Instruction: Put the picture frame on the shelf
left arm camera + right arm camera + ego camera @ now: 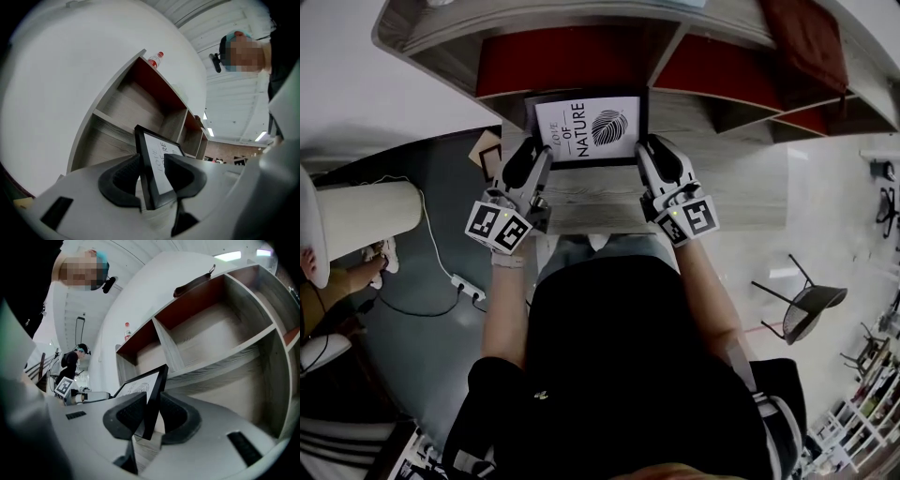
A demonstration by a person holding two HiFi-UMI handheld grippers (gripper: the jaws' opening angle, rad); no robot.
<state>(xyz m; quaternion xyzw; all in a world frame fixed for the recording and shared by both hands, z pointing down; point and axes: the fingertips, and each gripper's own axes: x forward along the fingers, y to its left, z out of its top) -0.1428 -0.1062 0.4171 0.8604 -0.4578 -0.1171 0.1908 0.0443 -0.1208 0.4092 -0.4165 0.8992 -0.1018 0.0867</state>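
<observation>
The left tool (pixel 525 161) is seen clamped on the left edge of the picture frame (pixel 589 128), with one pad pressed on the front and one on the back. The frame is held with its print facing near, over the grey board of the shelf (pixel 591 204) and just before the red-backed compartments. Its right edge is clamped in the right tool (pixel 657 159).
</observation>
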